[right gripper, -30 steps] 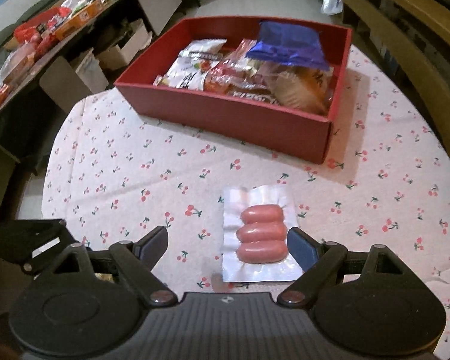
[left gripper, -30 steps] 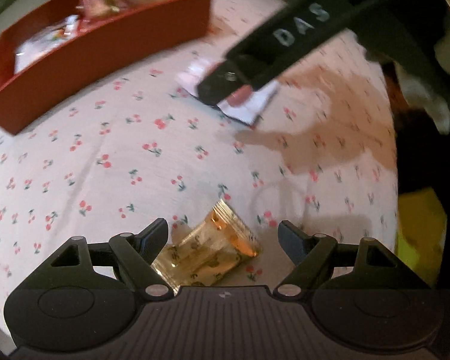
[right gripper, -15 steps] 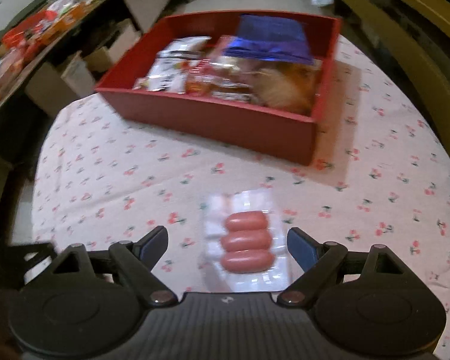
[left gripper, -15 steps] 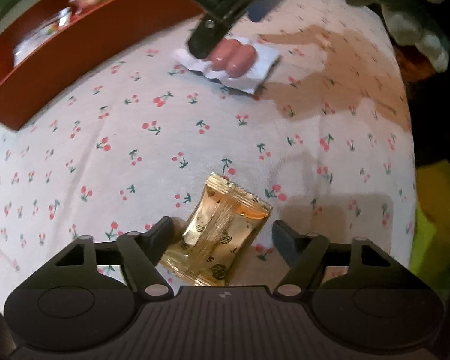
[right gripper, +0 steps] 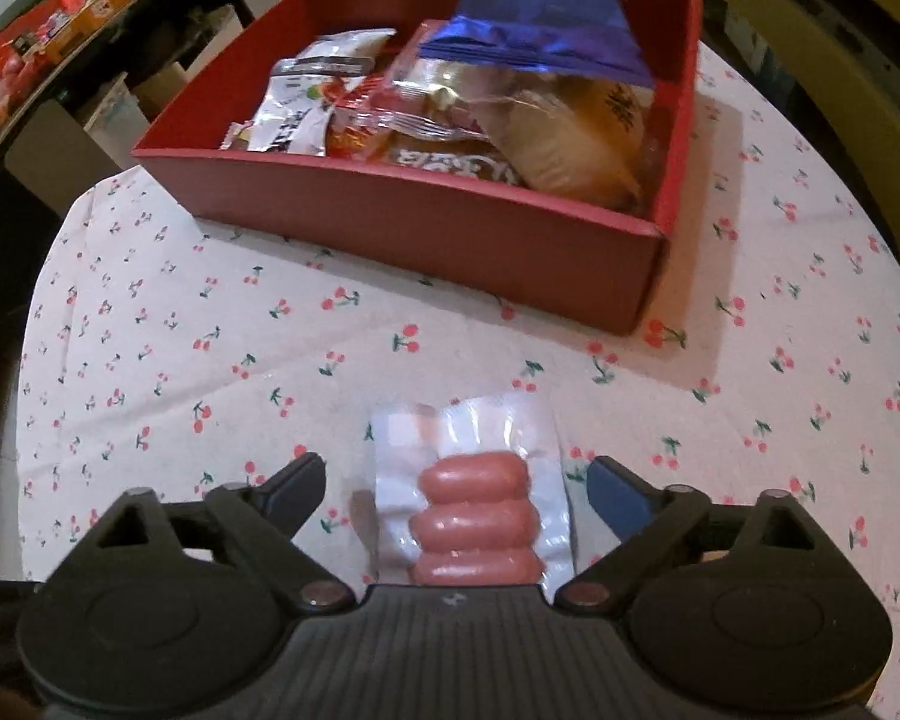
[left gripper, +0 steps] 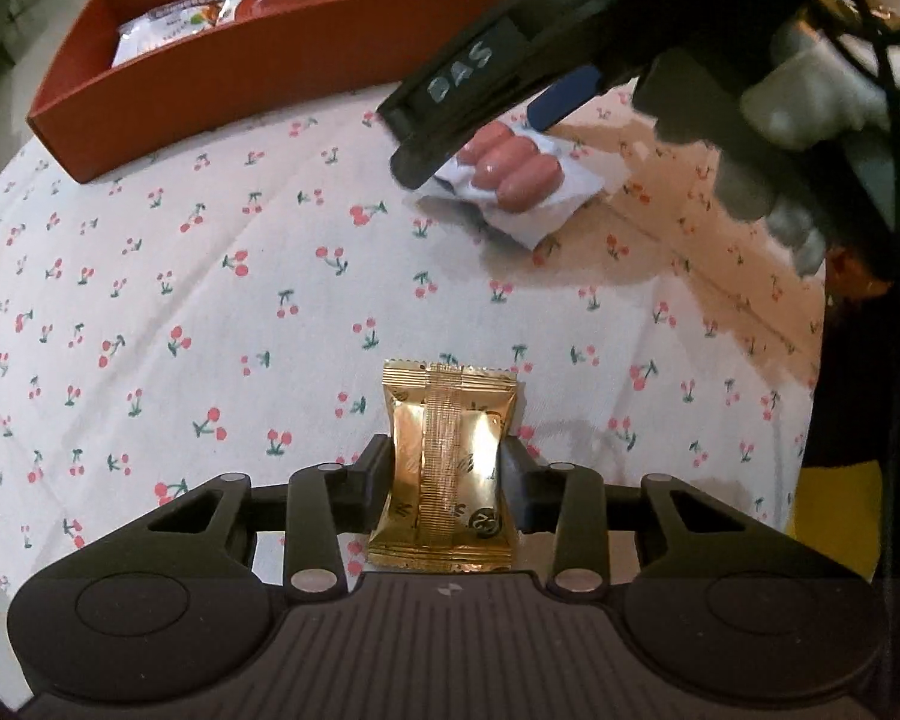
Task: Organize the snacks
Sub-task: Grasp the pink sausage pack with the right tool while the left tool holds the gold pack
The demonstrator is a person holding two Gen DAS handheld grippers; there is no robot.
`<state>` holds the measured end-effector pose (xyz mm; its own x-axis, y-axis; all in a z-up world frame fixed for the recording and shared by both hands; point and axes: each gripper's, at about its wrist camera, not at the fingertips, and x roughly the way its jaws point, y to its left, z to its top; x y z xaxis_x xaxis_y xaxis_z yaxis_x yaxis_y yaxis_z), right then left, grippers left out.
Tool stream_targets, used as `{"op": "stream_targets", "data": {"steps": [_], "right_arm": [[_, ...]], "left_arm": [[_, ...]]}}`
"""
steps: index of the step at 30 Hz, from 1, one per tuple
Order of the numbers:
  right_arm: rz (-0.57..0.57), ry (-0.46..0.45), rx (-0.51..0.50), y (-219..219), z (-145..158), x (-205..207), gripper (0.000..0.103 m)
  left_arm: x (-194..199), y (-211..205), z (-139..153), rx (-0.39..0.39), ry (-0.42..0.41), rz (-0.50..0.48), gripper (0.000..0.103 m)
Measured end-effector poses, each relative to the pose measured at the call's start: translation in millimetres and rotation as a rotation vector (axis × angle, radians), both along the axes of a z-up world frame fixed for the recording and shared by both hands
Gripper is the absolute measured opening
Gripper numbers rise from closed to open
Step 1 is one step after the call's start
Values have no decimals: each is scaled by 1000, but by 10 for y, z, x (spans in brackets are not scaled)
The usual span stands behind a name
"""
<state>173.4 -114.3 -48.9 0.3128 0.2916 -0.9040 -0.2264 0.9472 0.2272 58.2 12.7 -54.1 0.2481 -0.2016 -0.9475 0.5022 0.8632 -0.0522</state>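
Left wrist view: the left gripper [left gripper: 447, 462] is closed on a gold foil snack packet [left gripper: 447, 468], one black finger pressing each long side at mid-height. The packet's long axis runs straight ahead along the fingers, seam strip facing up; its near crimped edge sits against the gripper body. Whether the packet is lifted off the white cherry-print tablecloth [left gripper: 210, 312] cannot be determined.

Right wrist view: the right gripper [right gripper: 456, 483] stands wide apart, its fingers flanking, without touching, a clear vacuum pack of three pink sausages [right gripper: 474, 510]. The pack's long axis points forward toward the box; the three sausages lie crosswise, stacked near to far. The nearest sausage is partly cut off by the gripper body. In the left view this pack [left gripper: 513, 171] is partly covered by the right gripper's finger.

Farther on stands a red rectangular cardboard box [right gripper: 450, 228], near the pack but apart from it, holding several packets, among them a blue-topped bag [right gripper: 534, 42]. Their printing is unreadable. A dark cluttered shelf [right gripper: 48, 42] at far left is blurred.
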Motion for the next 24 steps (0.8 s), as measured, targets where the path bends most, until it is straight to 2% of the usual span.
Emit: {"op": "stream_targets", "data": {"steps": [3, 7, 14, 24], "right_arm": [[38, -23, -45, 96, -7, -53, 99], [88, -92, -169, 205, 3, -161, 78], [127, -129, -154, 177, 94, -317, 77], [47, -207, -46, -35, 436, -353, 77]], "left_arm": [[31, 0, 2, -2, 6, 8, 46], [63, -24, -25, 12, 9, 31, 46], [118, 43, 63, -10, -26, 131, 47], [334, 304, 386, -94, -107, 295, 46]]}}
